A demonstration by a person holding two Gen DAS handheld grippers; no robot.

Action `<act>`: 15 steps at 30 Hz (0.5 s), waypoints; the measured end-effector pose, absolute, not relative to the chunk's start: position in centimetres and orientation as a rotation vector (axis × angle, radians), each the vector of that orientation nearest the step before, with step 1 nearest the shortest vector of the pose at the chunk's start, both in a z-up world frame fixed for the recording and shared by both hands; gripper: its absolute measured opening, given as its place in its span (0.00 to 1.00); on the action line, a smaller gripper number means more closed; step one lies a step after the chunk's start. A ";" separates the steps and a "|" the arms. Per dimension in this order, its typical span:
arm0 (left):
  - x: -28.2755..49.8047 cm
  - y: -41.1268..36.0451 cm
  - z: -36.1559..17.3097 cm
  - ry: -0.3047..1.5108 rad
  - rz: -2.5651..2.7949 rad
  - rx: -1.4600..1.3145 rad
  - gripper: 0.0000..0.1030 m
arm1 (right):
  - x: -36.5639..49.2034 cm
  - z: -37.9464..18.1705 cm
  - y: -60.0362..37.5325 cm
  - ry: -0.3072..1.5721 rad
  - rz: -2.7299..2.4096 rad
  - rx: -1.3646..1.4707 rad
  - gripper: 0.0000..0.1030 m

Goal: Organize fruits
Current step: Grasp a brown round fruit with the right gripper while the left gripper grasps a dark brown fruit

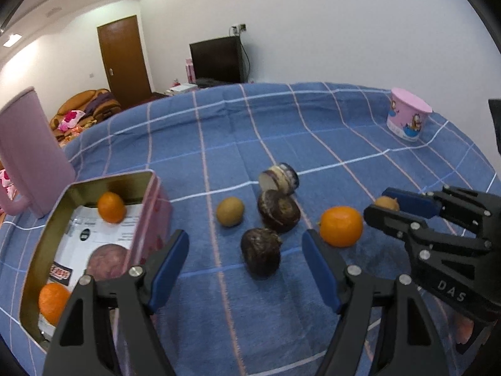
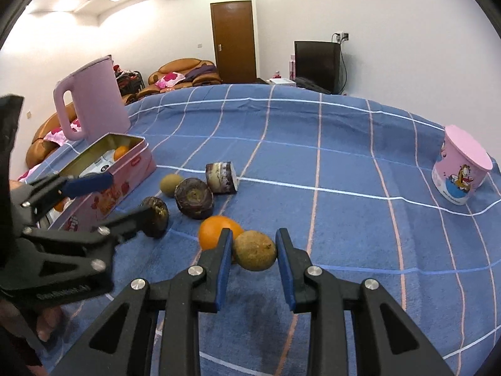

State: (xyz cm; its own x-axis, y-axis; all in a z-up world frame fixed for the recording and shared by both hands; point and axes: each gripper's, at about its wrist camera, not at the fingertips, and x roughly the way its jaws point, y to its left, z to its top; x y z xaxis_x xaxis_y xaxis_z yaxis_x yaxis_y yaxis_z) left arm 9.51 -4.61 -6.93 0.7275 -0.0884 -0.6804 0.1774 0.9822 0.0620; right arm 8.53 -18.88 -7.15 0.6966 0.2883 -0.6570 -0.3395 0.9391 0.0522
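Right gripper (image 2: 254, 252) clamped on brown fruit (image 2: 255, 250) beside orange (image 2: 216, 232), for the tin (image 2: 103, 194); left gripper (image 1: 245, 269) apart, nearing dark fruit (image 1: 261, 250).

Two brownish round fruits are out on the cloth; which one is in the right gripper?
The brown fruit beside the loose orange, clamped by the right gripper. The other brown fruit lies free, nearer the pink tin.
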 end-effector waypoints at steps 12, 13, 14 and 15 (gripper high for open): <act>11.5 -5.1 -8.7 0.845 -0.195 0.097 0.31 | 8.4 -7.4 -18.7 0.724 0.360 -0.083 0.29; 11.5 -5.3 -8.8 0.844 -0.195 0.097 0.31 | 8.4 -7.3 -18.6 0.721 0.360 -0.088 0.29; 11.5 -5.4 -8.8 0.843 -0.202 0.100 0.31 | 8.3 -7.3 -18.5 0.719 0.359 -0.091 0.29; 11.4 -5.4 -8.7 0.840 -0.207 0.102 0.31 | 8.3 -7.3 -18.5 0.717 0.358 -0.091 0.29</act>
